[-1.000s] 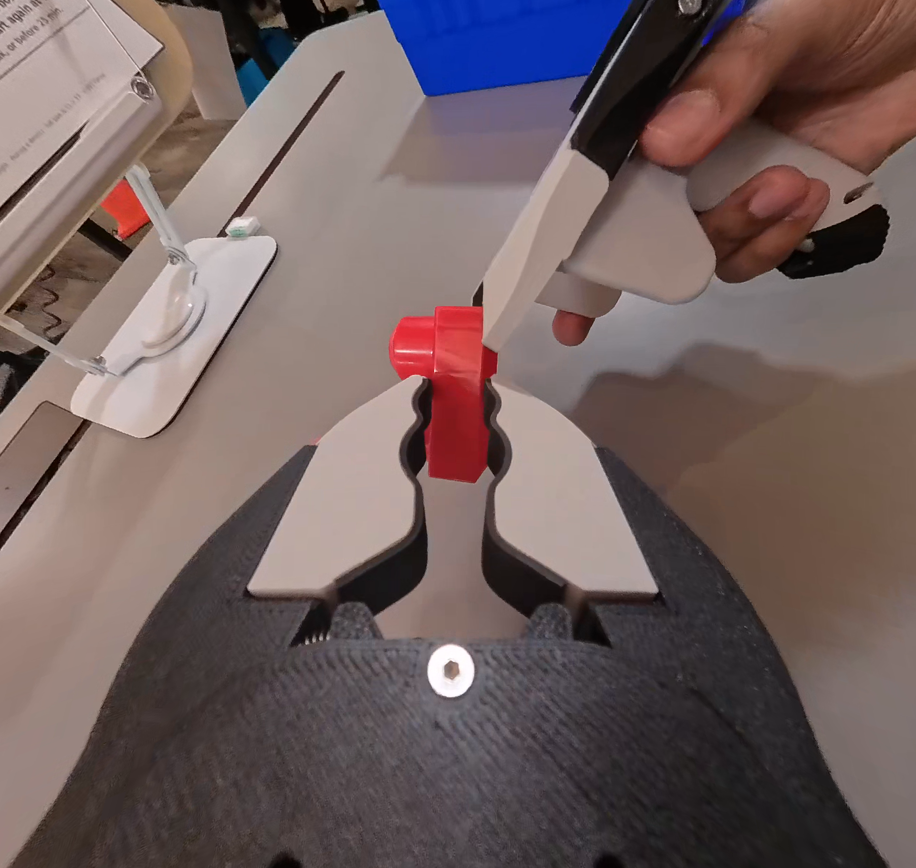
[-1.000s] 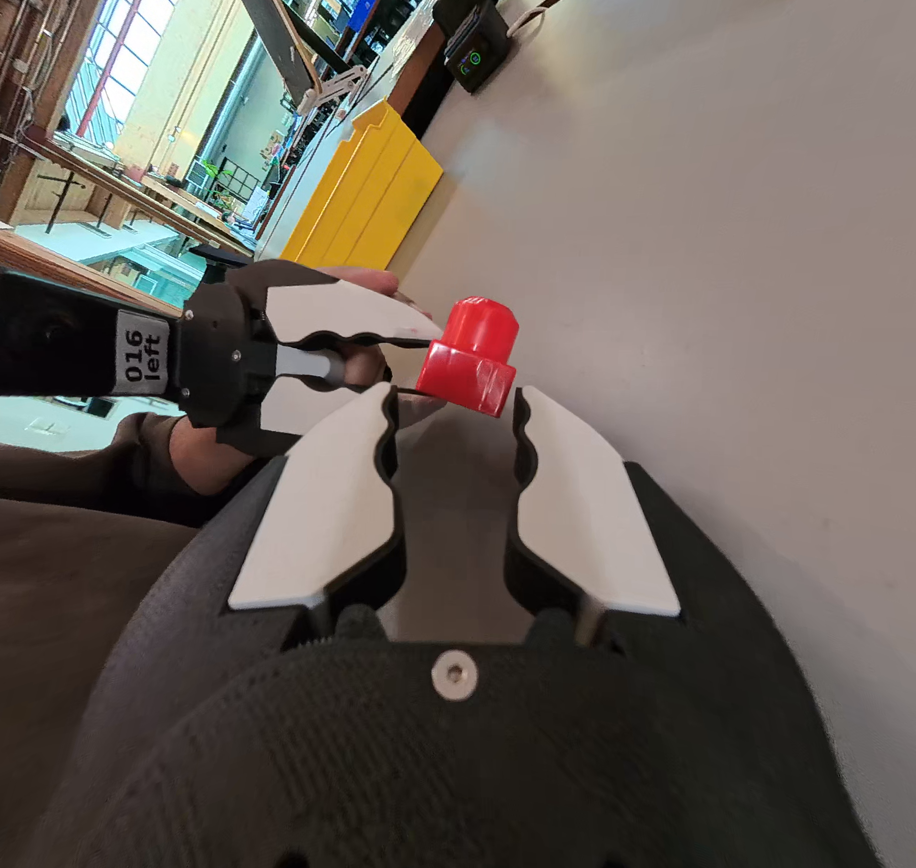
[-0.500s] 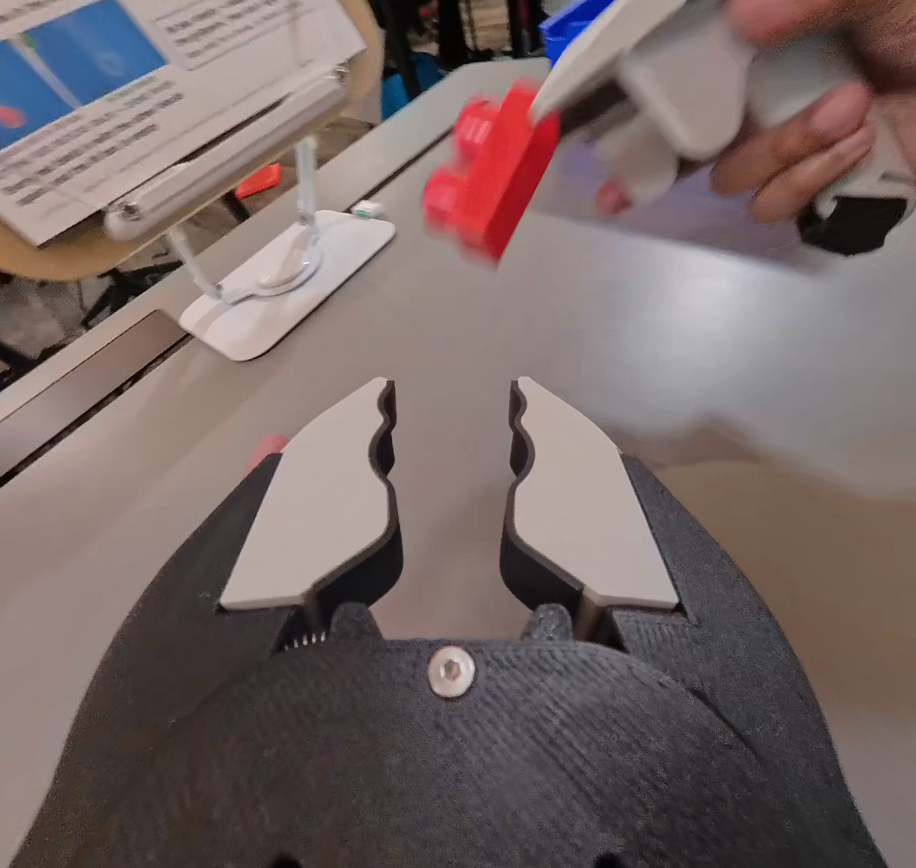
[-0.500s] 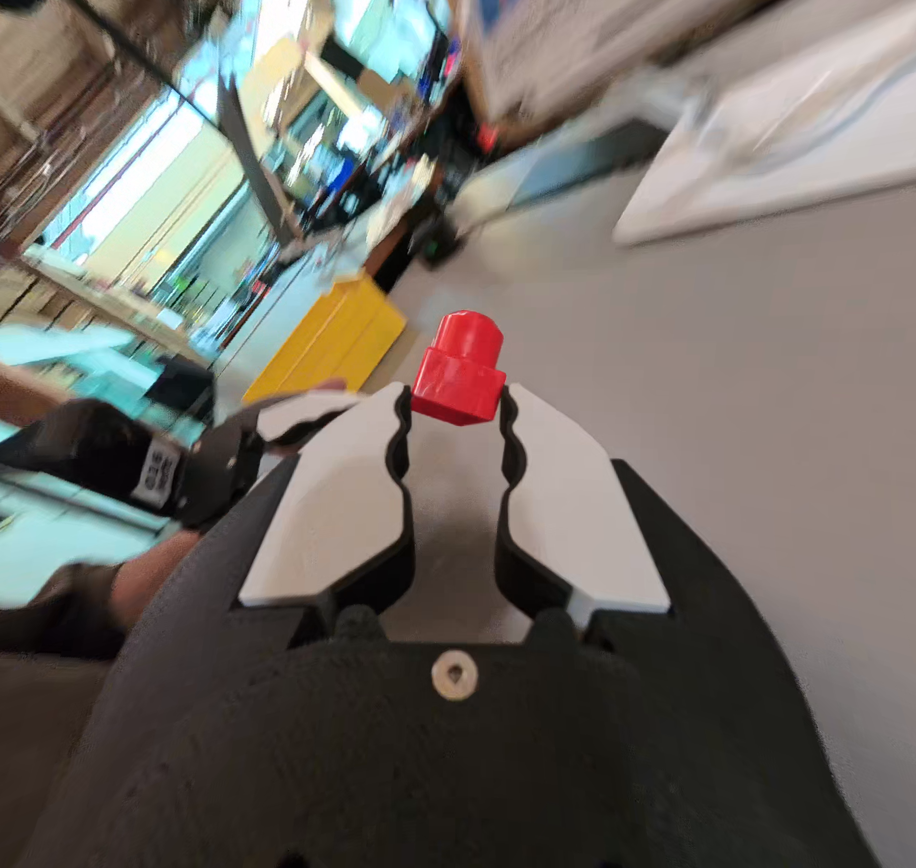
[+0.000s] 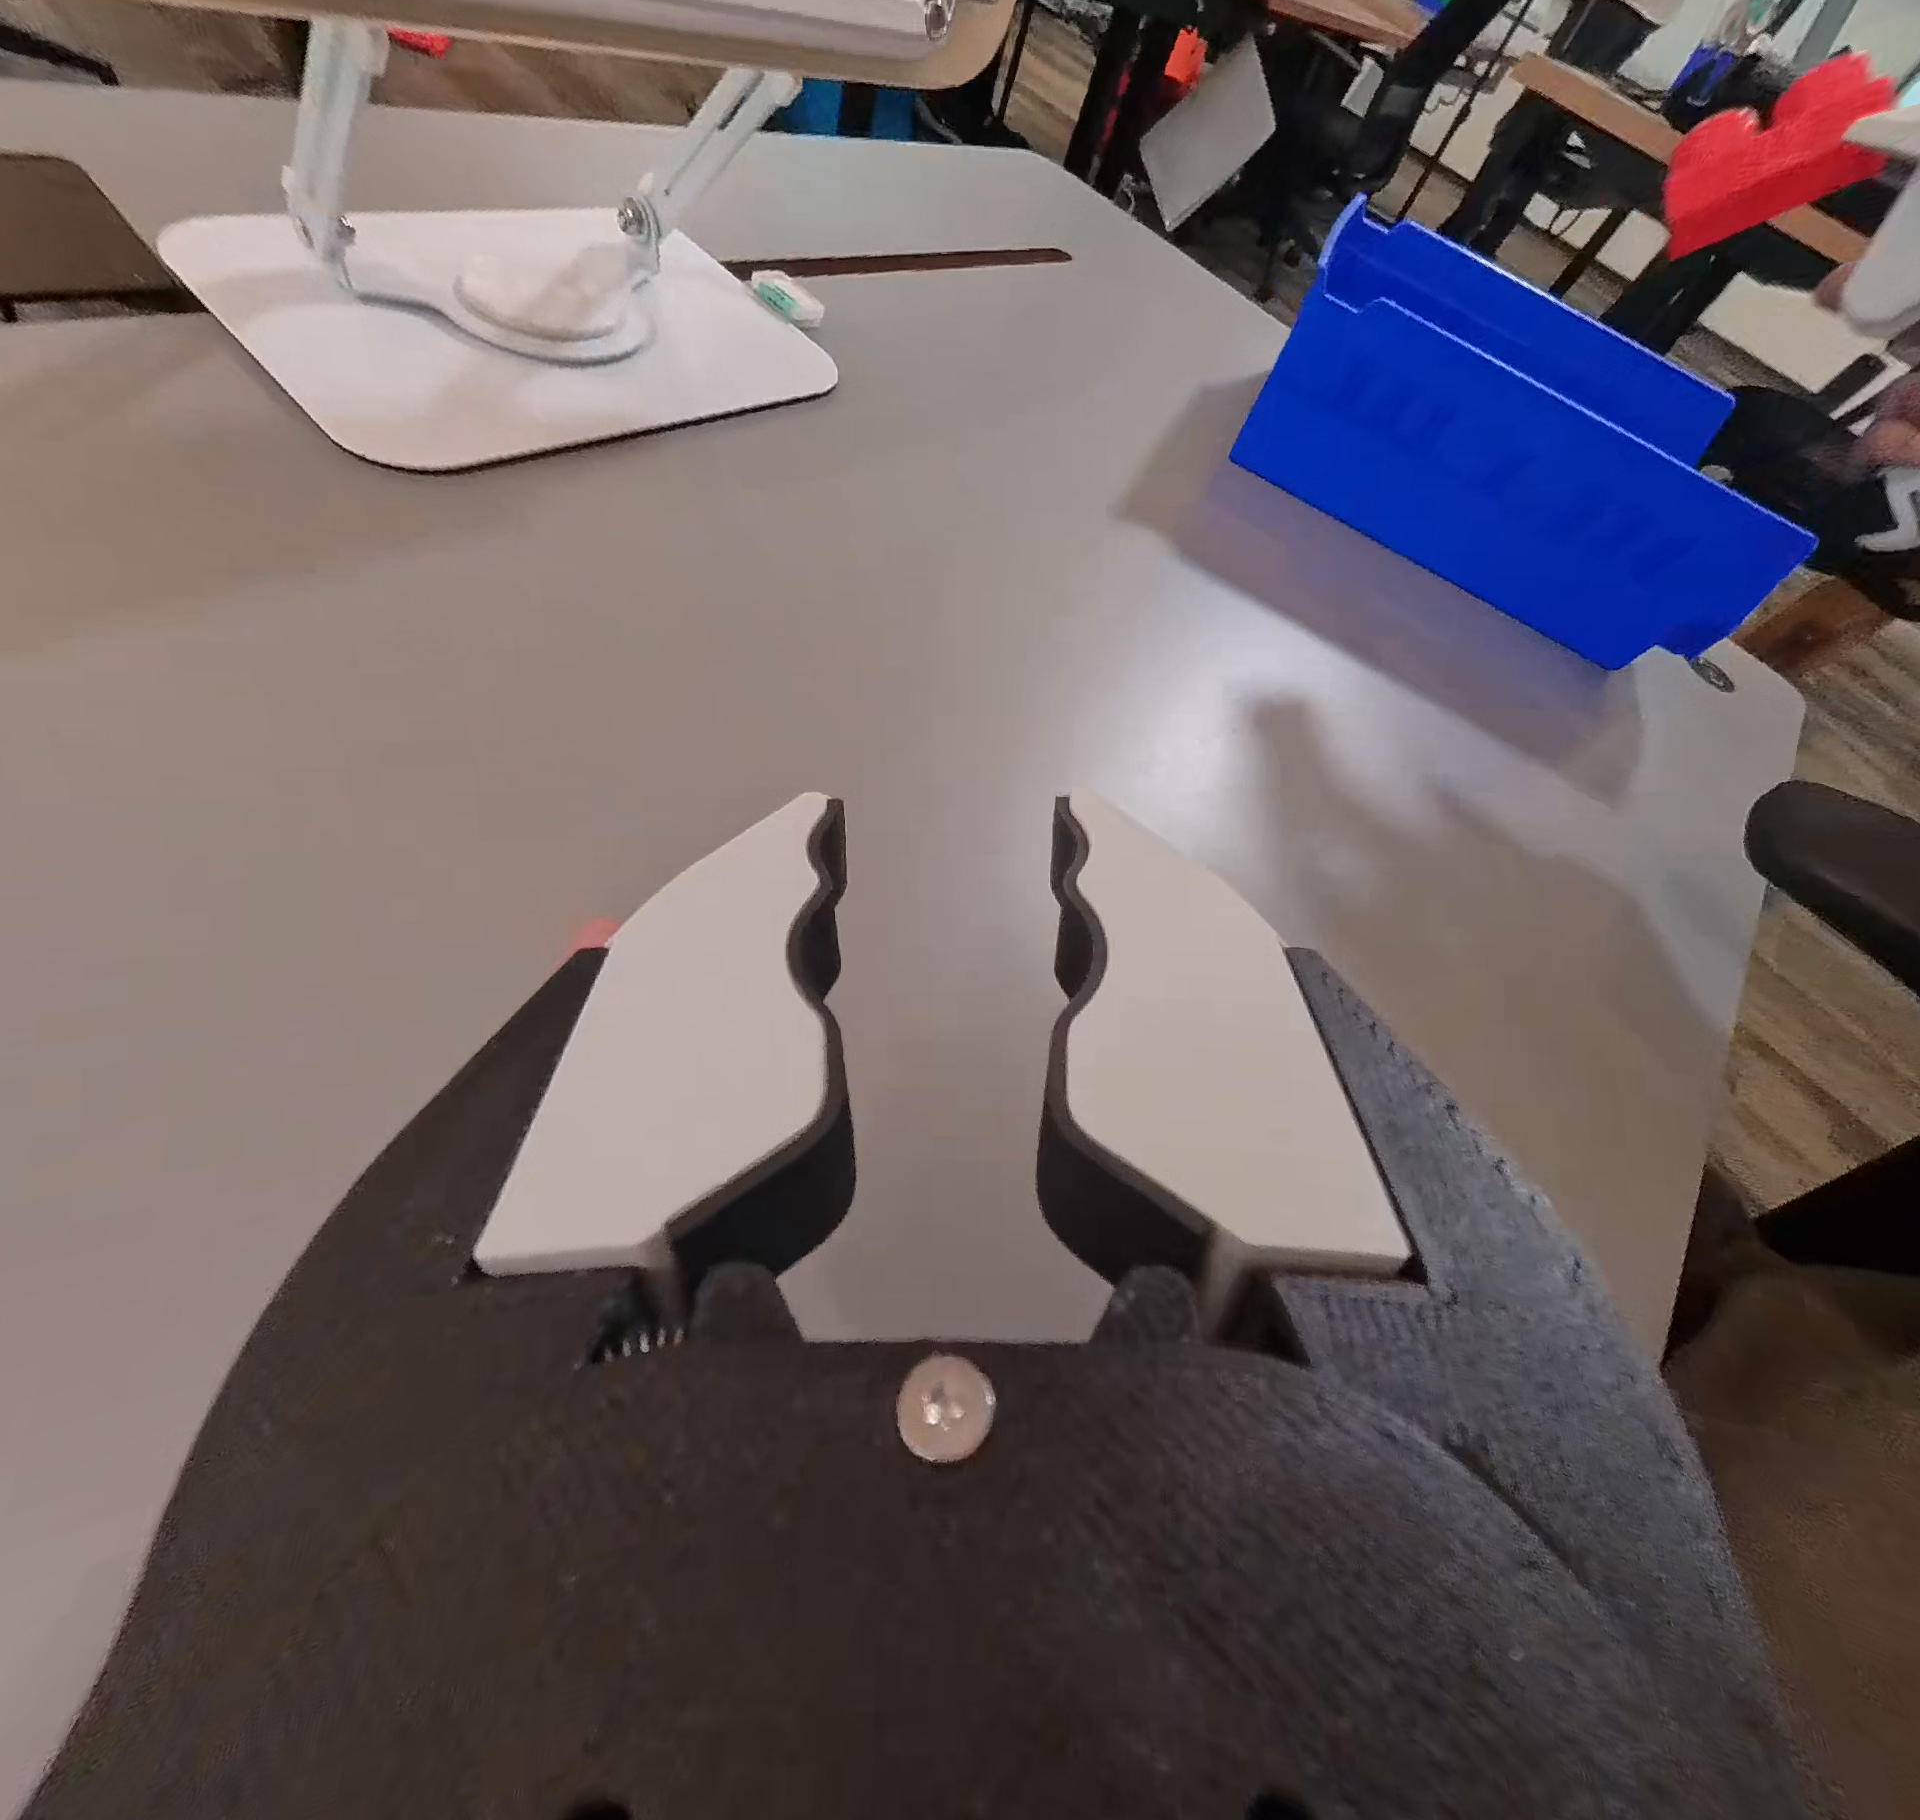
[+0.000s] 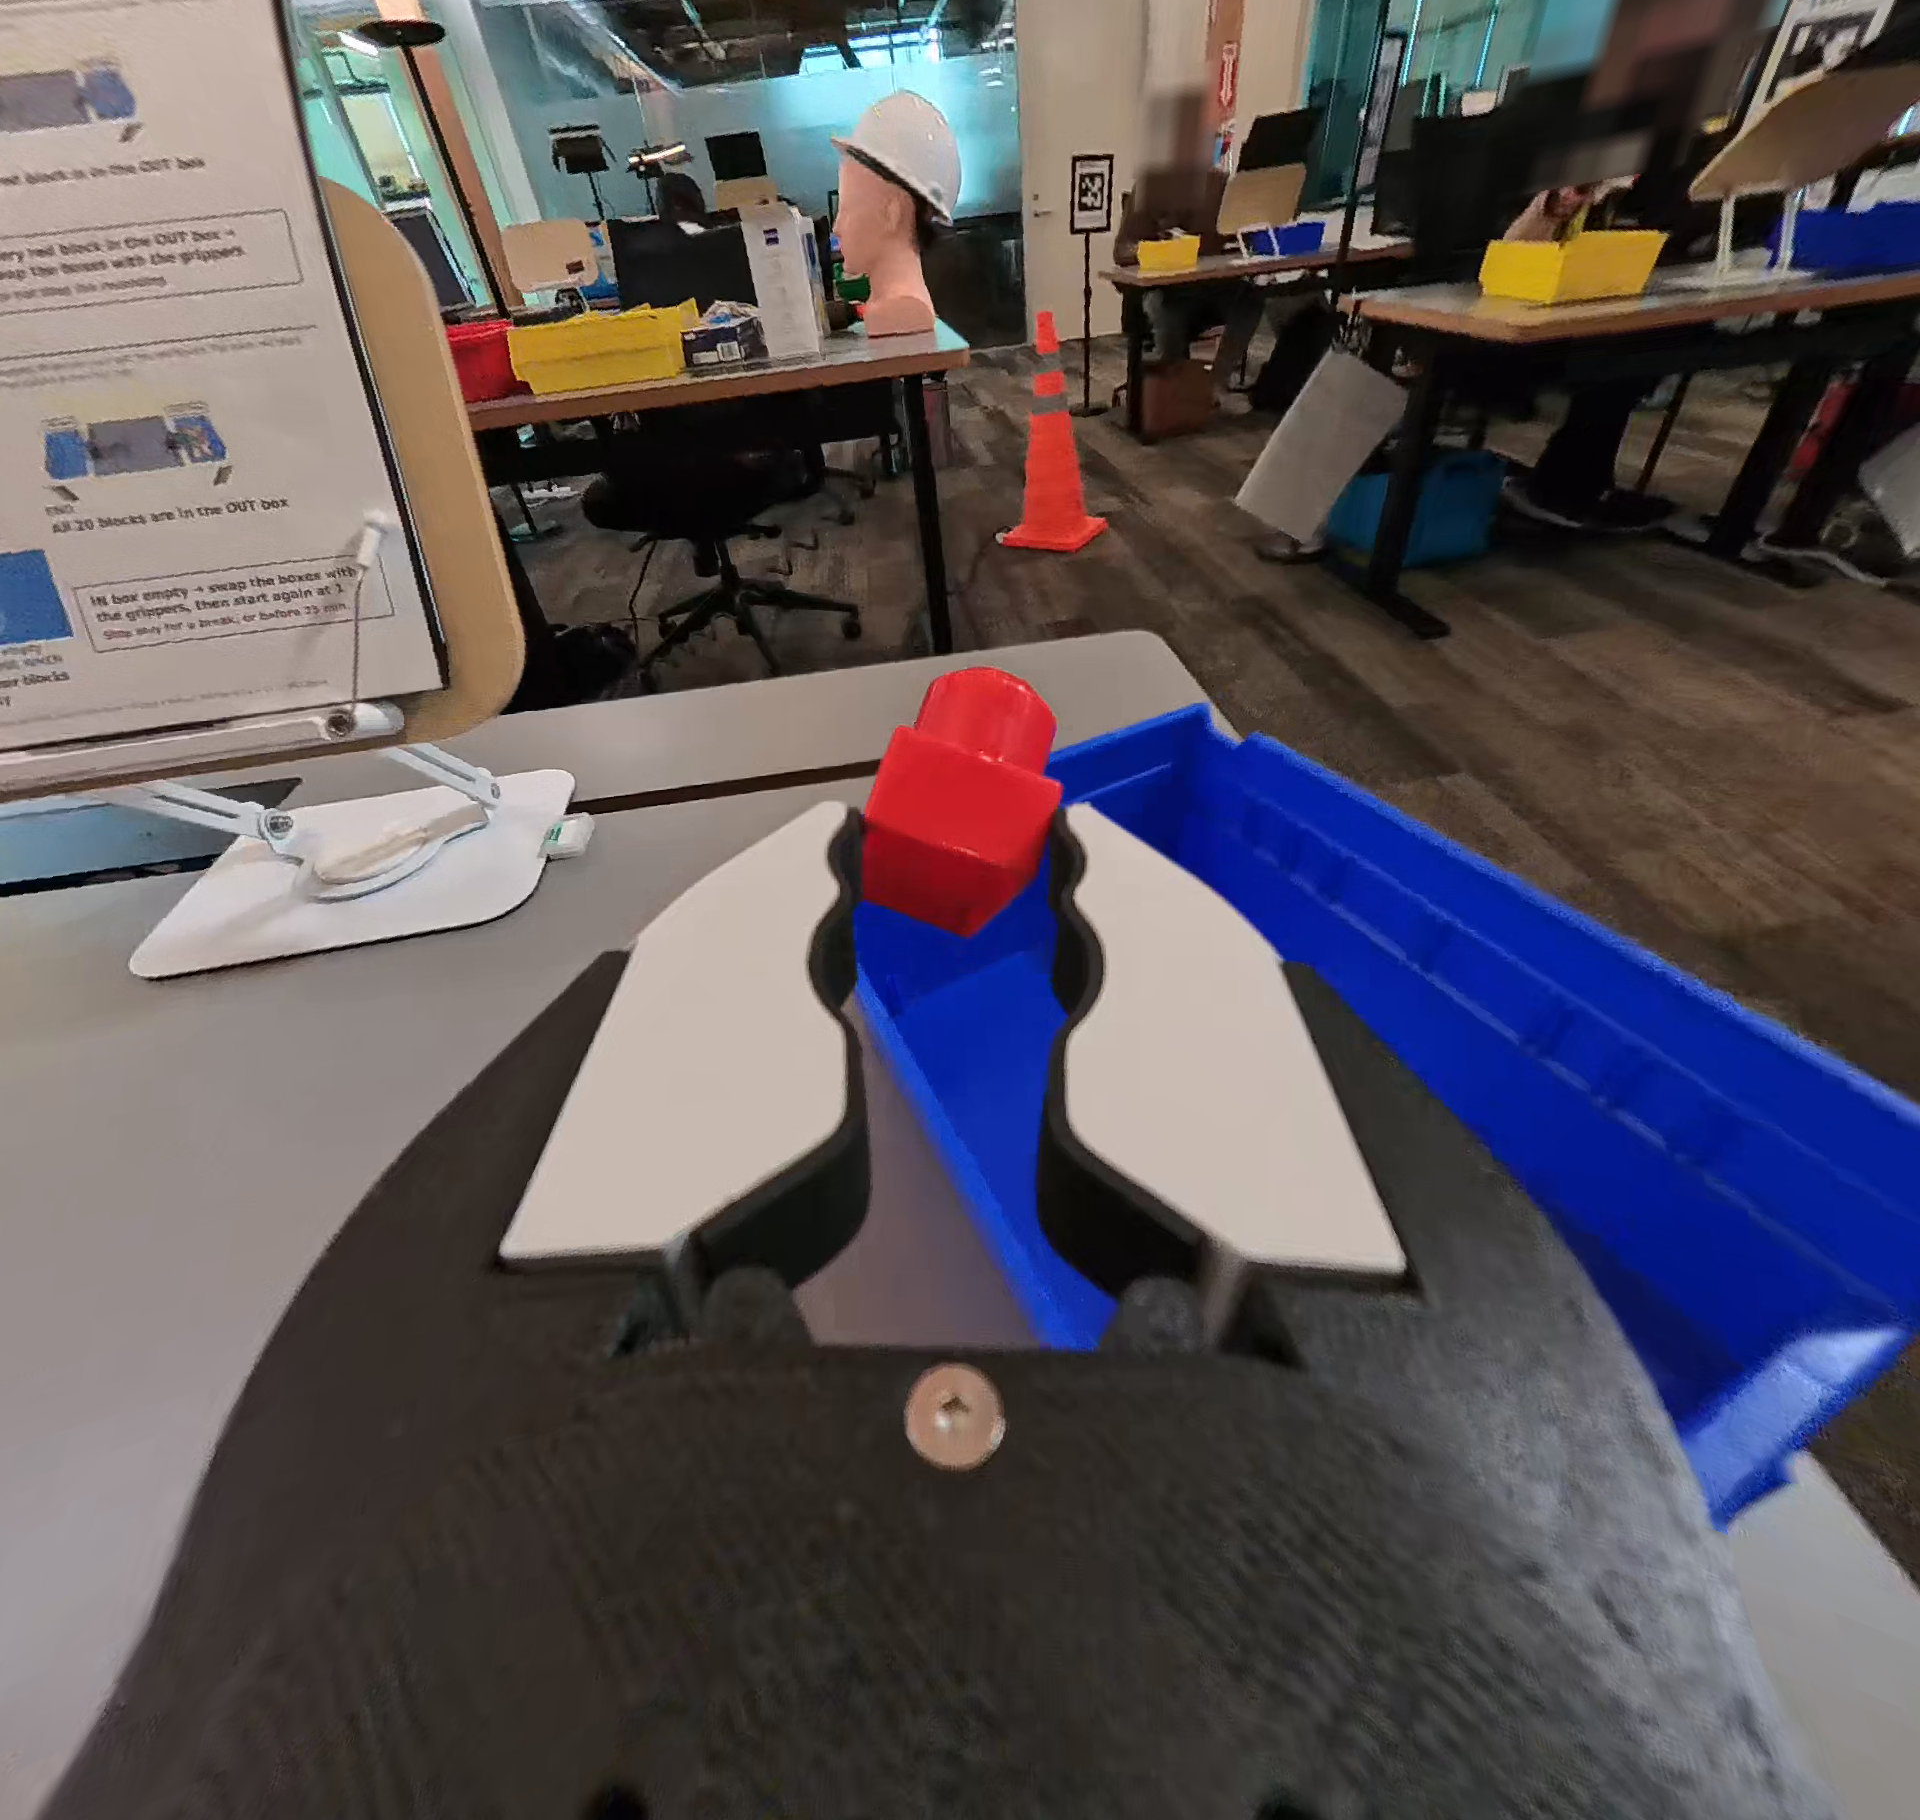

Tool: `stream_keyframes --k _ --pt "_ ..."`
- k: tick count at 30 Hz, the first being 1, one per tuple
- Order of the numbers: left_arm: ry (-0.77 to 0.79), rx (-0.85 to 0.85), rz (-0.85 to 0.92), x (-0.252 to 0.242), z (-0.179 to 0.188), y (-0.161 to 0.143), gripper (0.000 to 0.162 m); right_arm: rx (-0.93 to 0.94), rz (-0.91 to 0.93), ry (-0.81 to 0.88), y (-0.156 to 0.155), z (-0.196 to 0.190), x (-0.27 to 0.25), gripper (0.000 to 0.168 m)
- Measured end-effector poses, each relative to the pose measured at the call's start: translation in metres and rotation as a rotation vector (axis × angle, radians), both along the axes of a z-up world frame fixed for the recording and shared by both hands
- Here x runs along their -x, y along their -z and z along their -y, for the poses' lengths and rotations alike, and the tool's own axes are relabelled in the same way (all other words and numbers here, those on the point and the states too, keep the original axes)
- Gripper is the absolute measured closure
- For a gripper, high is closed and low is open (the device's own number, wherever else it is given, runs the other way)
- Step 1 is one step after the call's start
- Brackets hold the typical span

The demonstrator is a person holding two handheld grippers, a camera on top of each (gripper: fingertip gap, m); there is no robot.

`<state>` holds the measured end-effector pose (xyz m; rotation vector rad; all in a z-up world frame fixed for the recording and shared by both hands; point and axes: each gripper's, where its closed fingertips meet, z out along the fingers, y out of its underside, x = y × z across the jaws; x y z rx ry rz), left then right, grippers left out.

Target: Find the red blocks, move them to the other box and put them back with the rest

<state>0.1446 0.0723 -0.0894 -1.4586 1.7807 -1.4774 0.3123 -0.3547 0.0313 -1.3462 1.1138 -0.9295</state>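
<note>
My right gripper [image 6: 956, 820] is shut on a red block [image 6: 961, 814] with a round stud on top. It holds the block in the air above the near end of a blue box [image 6: 1455, 991]. In the left wrist view the same red block [image 5: 1766, 165] shows high at the far right, above the blue box [image 5: 1507, 461]. My left gripper [image 5: 948, 814] is open with nothing between its fingers, low over the grey table [image 5: 520, 679]. A small red spot [image 5: 594, 932] shows at the edge of its left finger; I cannot tell what it is.
A white stand [image 5: 499, 357] holding an instruction board [image 6: 156, 316] sits at the back left of the table. The table's right edge [image 5: 1756, 887] is near, with a dark chair [image 5: 1839, 856] beyond. Other tables with yellow bins and an orange cone [image 6: 1049, 440] stand farther off. There is about 45 centimeters between the tips of the two grippers.
My left gripper let go of the red block as the right gripper closed on it. The right gripper then carried the block away over the blue box. The left gripper drew back, open.
</note>
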Motion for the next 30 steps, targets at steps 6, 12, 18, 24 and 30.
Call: stream_keyframes --k 6,12,18,24,30 --pt "0.018 0.007 -0.032 -0.005 0.002 0.007 0.124 0.205 -0.063 0.256 0.013 0.083 0.006 0.132" --pt "0.038 0.008 -0.046 -0.008 0.007 0.010 0.124 -0.053 -0.121 0.208 0.048 0.094 0.018 0.133" --pt "0.094 0.005 -0.050 -0.008 0.022 0.010 0.125 -0.001 -0.233 0.158 0.086 0.078 0.020 0.133" --pt "0.149 0.000 -0.046 -0.006 0.037 0.009 0.125 -0.010 -0.308 0.063 0.097 0.047 0.030 0.133" --pt "0.161 -0.009 -0.041 -0.007 0.040 0.009 0.125 0.038 -0.370 -0.017 0.104 0.017 0.037 0.134"
